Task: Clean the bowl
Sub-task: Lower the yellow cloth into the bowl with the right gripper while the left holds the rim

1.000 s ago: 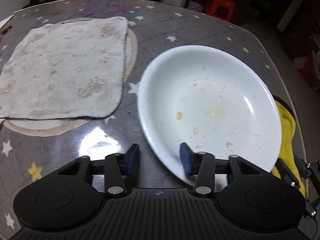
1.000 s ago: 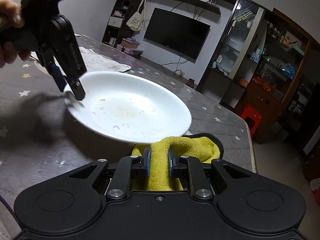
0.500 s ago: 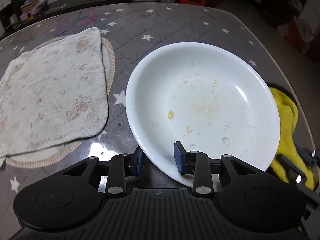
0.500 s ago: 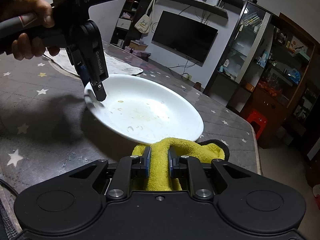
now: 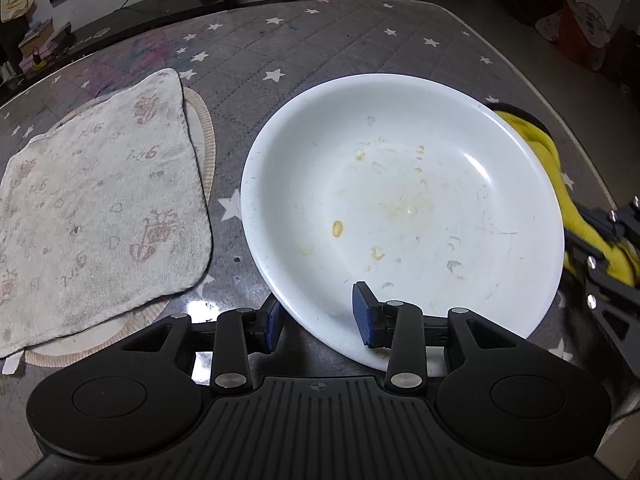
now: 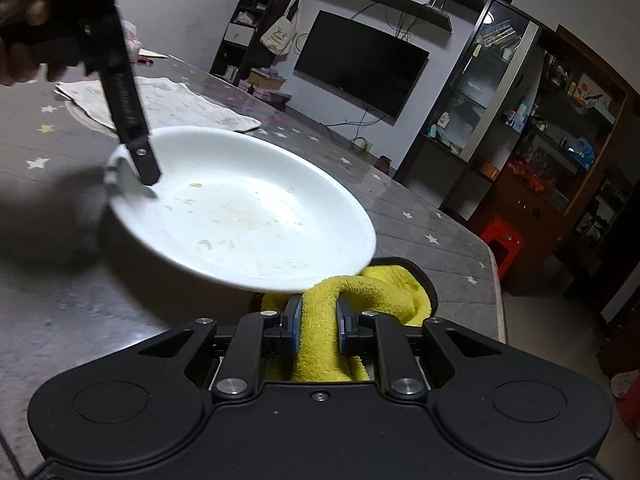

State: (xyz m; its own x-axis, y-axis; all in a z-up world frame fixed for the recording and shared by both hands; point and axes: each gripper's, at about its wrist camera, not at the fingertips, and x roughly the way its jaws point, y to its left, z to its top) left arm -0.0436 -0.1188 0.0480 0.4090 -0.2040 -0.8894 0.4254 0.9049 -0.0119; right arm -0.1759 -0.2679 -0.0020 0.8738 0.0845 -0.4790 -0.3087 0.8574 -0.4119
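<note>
While the left hand-held gripper [image 5: 316, 322] opens astride one bowl [image 5: 400, 216], the right hand-held gripper [image 6: 318, 326] clamps one yellow cloth [image 6: 320, 344].

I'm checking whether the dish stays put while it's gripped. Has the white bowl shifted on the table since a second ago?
Yes. In the right wrist view the bowl now covers more of the yellow cloth; its far rim sits nearer the pale towel.

One white bowl [image 5: 404, 208], one yellow cloth [image 6: 332, 320], one pale towel [image 5: 96, 208], one round mat [image 5: 202, 136], two grippers: left gripper [image 5: 318, 318], right gripper [image 6: 318, 320].
</note>
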